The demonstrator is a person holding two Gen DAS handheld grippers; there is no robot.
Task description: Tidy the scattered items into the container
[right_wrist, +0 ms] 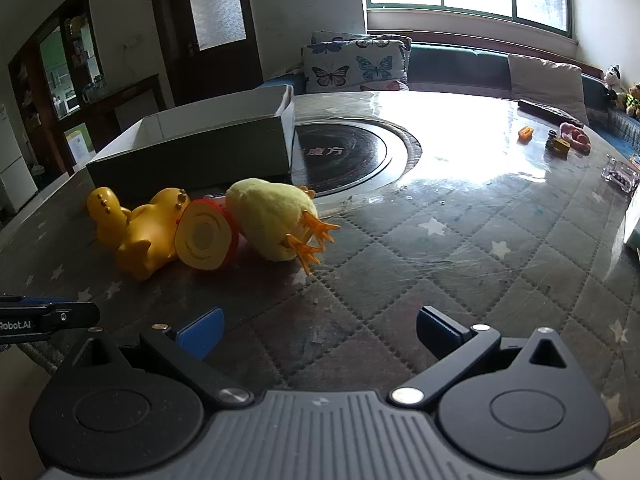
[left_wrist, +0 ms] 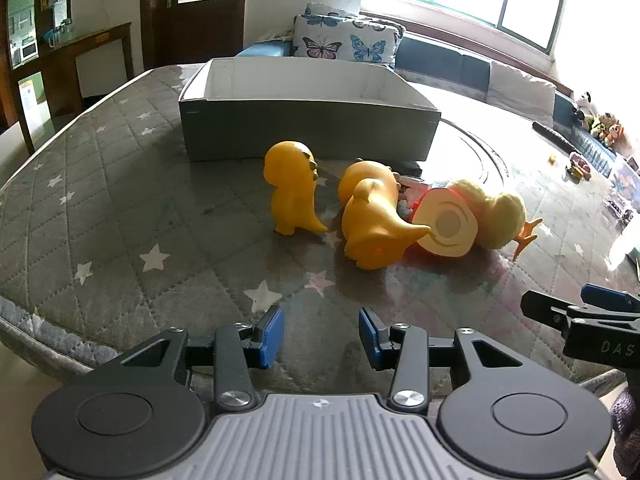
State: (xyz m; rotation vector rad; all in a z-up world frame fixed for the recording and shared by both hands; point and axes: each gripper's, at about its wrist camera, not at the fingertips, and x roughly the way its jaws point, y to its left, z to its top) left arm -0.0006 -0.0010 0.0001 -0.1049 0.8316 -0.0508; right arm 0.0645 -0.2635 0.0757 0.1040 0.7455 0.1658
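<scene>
Just behind the toys (left_wrist: 372, 216) stands the box (left_wrist: 308, 132).

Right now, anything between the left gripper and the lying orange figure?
Nothing: in the left wrist view only bare star-quilted cover lies between the open left gripper and the lying orange figure.

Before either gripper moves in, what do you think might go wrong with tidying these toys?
The lying orange dinosaur figure rests its tail against the cut toy apple half, so lifting one may drag the other. The fluffy yellow plush chick lies close behind the apple, and wide jaws could catch both. The grey cardboard box has tall walls that a low carry might clip.
</scene>
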